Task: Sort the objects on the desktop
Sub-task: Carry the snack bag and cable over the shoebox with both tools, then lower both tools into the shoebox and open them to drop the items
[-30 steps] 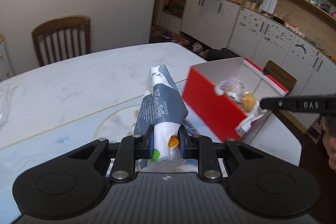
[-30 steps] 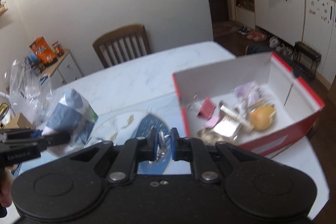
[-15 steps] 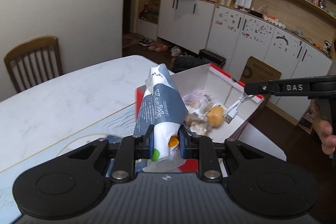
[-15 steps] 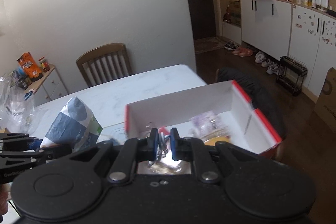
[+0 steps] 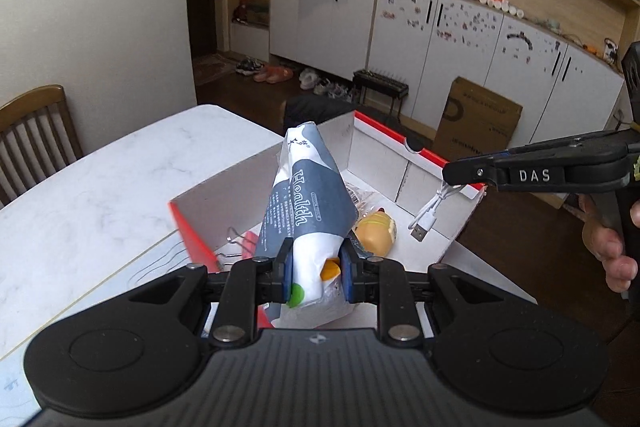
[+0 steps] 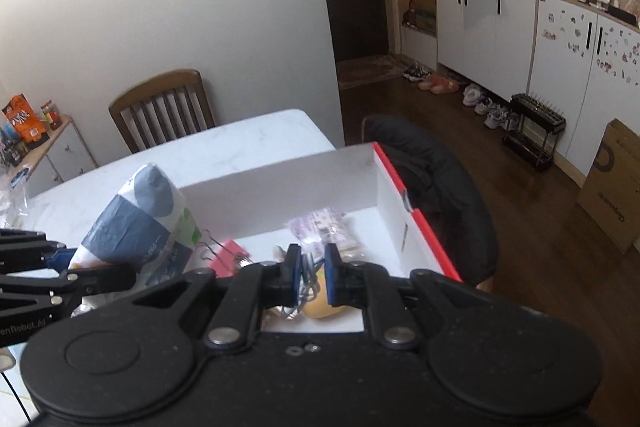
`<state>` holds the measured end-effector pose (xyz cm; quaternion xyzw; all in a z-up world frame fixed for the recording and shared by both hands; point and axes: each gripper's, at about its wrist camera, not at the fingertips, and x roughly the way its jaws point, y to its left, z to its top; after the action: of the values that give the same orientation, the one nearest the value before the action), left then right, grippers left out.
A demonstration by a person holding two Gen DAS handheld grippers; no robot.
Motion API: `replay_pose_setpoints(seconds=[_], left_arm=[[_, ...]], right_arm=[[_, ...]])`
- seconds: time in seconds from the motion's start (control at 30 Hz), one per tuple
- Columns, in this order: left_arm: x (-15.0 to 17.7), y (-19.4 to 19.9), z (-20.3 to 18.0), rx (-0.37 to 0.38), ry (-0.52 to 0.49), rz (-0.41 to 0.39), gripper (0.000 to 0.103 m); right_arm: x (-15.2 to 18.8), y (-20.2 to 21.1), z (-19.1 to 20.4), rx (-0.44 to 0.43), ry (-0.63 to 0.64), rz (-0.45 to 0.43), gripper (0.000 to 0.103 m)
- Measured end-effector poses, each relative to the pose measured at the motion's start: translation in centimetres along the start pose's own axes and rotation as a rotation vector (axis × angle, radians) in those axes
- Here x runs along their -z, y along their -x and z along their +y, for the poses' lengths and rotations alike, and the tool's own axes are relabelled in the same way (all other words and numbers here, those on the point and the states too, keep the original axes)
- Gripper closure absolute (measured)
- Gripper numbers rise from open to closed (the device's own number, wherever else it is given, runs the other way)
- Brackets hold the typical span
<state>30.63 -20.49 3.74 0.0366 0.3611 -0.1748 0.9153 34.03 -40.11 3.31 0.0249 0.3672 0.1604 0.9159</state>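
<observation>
Two grippers are loaded, each poised above the box (image 5: 416, 163) so a release would drop its load inside. The left gripper (image 5: 316, 273) is clamped on one packet (image 5: 304, 211), gripped low so the printed end stands up over the box's near wall. The right gripper (image 6: 307, 273) pinches one white cable (image 5: 434, 203), whose USB plug dangles above the box's right side. Already lying in the box, as far as can be counted: one yellow toy (image 5: 376, 233), one red clip (image 6: 230, 255), one purple-patterned pouch (image 6: 322, 227); other wrappers are too hidden to count. The box sits on the table (image 5: 120, 179), at its far corner. One chair (image 6: 164, 107) stands behind.
</observation>
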Motion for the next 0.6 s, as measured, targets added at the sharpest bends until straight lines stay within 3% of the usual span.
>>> replay_pose_setpoints(seconds=[0.6], left_arm=[[-1.2, -9.3, -1.6, 0.106, 0.000, 0.214, 0.082]], right_arm=[[1.0, -6.5, -1.4, -0.014, 0.007, 0.170, 0.092]])
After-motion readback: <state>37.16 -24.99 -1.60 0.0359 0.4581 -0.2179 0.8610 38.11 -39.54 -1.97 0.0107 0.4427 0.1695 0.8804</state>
